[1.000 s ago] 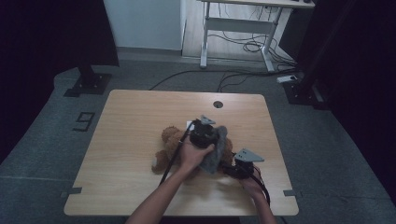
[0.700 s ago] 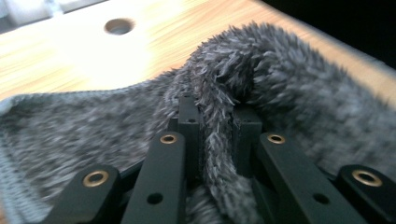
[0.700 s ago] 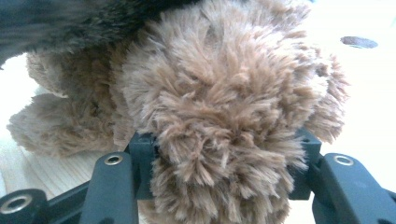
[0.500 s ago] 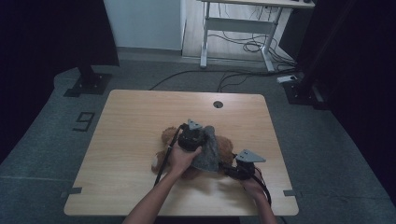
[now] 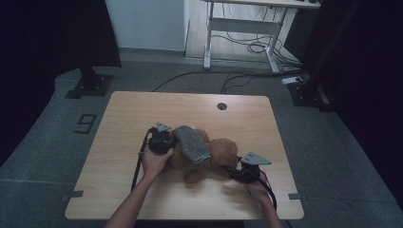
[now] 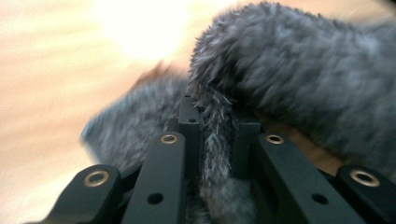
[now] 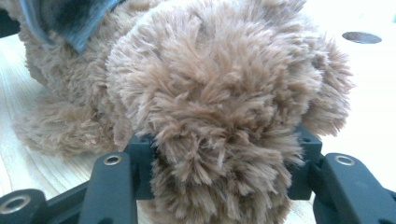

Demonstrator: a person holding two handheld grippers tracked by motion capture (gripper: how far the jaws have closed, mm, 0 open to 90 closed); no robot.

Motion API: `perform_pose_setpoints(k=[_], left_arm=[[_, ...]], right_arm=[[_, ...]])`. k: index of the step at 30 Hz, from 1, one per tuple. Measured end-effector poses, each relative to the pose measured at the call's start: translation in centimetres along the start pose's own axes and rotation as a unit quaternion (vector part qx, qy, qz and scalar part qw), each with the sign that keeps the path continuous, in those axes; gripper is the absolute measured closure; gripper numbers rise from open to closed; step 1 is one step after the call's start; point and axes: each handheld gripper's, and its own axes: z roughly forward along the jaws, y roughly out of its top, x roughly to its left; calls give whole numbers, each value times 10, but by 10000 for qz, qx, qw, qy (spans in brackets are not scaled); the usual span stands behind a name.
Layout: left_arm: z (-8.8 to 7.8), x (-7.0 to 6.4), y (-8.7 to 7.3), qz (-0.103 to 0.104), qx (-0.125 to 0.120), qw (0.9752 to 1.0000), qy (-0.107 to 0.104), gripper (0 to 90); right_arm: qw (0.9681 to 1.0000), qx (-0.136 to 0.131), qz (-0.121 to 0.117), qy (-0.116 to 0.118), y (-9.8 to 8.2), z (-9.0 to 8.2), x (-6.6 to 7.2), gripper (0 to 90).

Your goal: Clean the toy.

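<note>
- left tool (image 6: 212, 140): in the left gripper view its jaws are clamped on a thin fold of grey fuzzy cloth (image 6: 299, 79), with the pile squeezed between the pads; the rest of the cloth bulges up and to the right beyond the tips.
- the high view places that left tool (image 5: 160, 141) at the left end of the grey fuzzy cloth (image 5: 191, 144), which lies draped across the brown teddy bear (image 5: 221, 154).
- right tool (image 7: 224, 172): in the right gripper view its jaws stand partly apart, pressed on a round plush limb of the brown teddy bear (image 7: 219, 93) from both sides; a corner of the grey cloth shows at the top left.
- the high view shows the right tool (image 5: 243, 172) at the bear's right side, low on the worktop (image 5: 128, 114), and a hand (image 5: 154, 164) behind the left tool.
- the bear lies near the middle of the wooden worktop, towards the near edge; a round cable hole (image 5: 222, 106) sits well apart near the far edge.
</note>
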Motion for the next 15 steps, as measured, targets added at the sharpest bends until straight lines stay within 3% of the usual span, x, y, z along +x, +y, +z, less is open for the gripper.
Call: perform_pose_setpoints(k=[2,3,6,11,15], left_arm=[[8,12,-26,26,287,9995,100,784],[8,12,-26,26,287,9995,100,784],[13,23,-45,-89,427,9990,100,785],[3,45,-44,-423,385,9983,147,784],[-16,55,-28,-607,41,9981,103,783]], right_arm=[[10000,-3,20,11,0,0,-1,434],[10000,-3,20,11,0,0,-1,434],[10000,-2,27,1,0,0,0,434],[10000,-6,60,5,0,0,-1,433],[10000,-12,78,24,0,0,-2,431]])
